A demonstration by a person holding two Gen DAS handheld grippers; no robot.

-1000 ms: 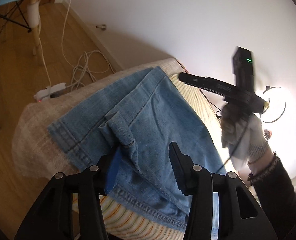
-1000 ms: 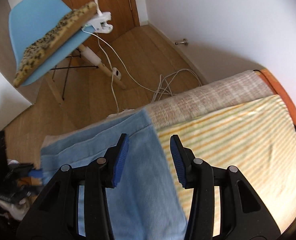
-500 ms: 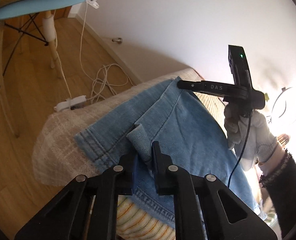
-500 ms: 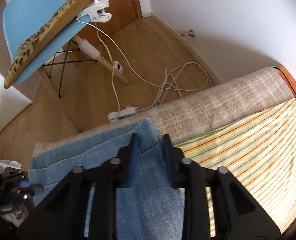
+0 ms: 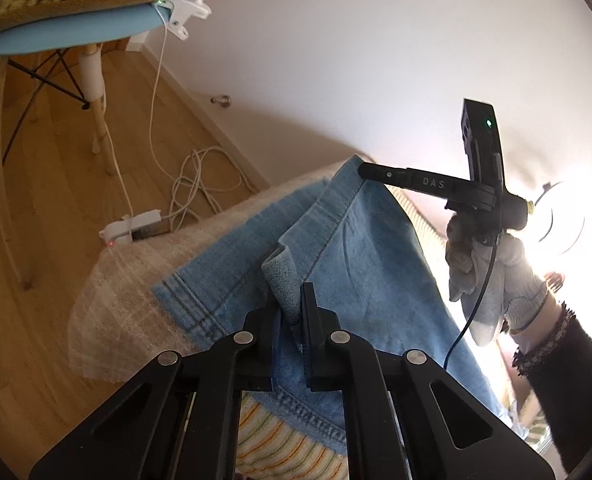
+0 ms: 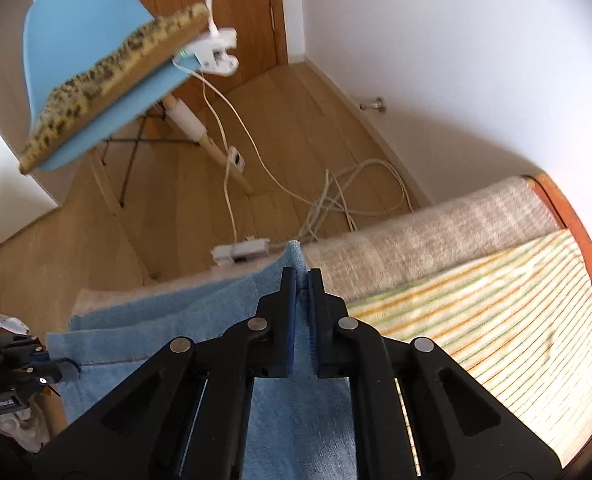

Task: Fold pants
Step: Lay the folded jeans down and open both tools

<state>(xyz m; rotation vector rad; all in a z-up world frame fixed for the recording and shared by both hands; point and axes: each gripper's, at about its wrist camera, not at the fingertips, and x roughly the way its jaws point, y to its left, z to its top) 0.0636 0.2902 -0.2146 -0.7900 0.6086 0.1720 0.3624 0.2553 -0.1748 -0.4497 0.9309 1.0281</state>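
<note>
Light blue denim pants (image 5: 376,264) lie spread over the end of a bed. In the left wrist view my left gripper (image 5: 289,300) pinches a raised fold at the near hem, its jaws closing tight on the denim. In the right wrist view my right gripper (image 6: 300,276) grips the far hem corner of the pants (image 6: 199,320), jaws closing with cloth standing up between the pads. The right gripper (image 5: 364,168) also shows from the left wrist, held by a gloved hand (image 5: 492,276). The left gripper (image 6: 69,370) sits at the pants' left edge.
A striped sheet (image 6: 496,320) and beige blanket (image 5: 115,300) cover the bed. A blue chair (image 6: 87,80) with a leopard cushion stands on the wooden floor. A power strip (image 5: 135,228) and white cables lie beside the bed. A bright ring lamp (image 5: 564,216) glares at right.
Both grippers went from open to shut on the denim. The left one closed on the raised hem fold, the right one on the far corner, which now stands up.
</note>
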